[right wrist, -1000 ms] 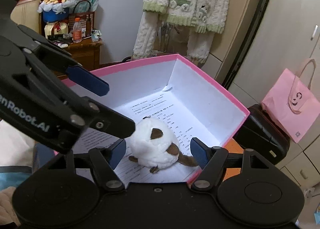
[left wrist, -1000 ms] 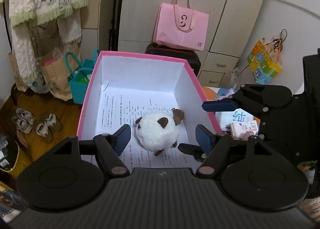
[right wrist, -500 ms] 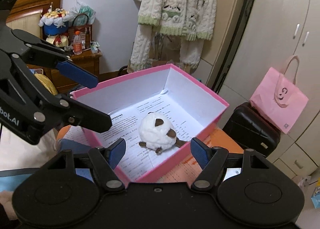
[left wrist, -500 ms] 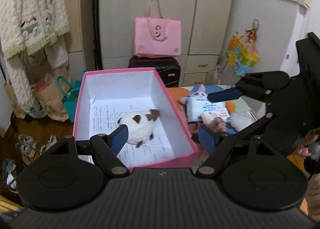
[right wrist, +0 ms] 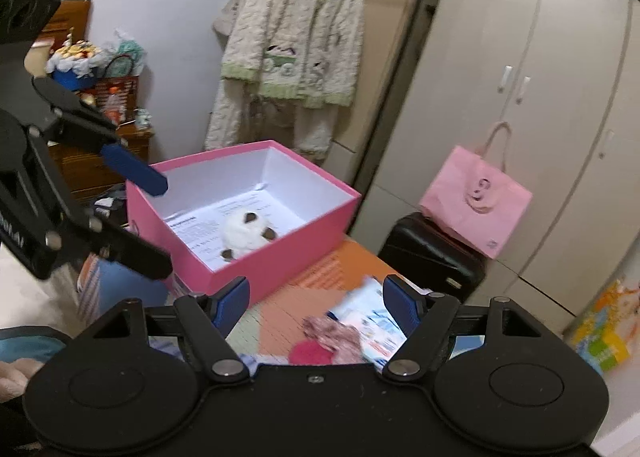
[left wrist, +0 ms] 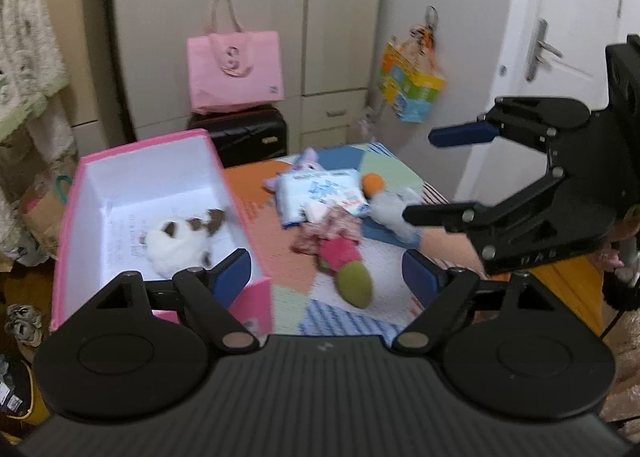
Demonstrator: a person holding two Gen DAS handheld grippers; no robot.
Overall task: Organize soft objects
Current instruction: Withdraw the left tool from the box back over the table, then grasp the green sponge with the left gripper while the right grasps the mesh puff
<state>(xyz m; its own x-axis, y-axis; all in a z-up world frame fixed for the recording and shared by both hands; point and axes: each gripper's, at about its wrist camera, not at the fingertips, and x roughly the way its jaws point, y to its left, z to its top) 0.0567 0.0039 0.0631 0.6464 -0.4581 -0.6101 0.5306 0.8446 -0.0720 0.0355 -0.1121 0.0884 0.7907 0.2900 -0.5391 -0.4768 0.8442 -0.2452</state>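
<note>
One white plush (left wrist: 176,245) lies inside the pink box (left wrist: 68,217); other soft toys (left wrist: 340,241) lie beside it on the surface. Both grippers, left (left wrist: 326,277) and right (right wrist: 316,301), hold jaws open and empty. Risk: clustered toys may snag together when one is lifted.

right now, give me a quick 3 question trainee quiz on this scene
1. True or false: the white and brown plush lies inside the pink box.
2. Which lies nearest the green-tipped plush on the patchwork mat? A) tissue pack B) pink tote bag C) black suitcase
3. Fill in: the left gripper and the right gripper are both ____ and hold nothing.

Key: 1 true; 2 A; 3 open
</note>
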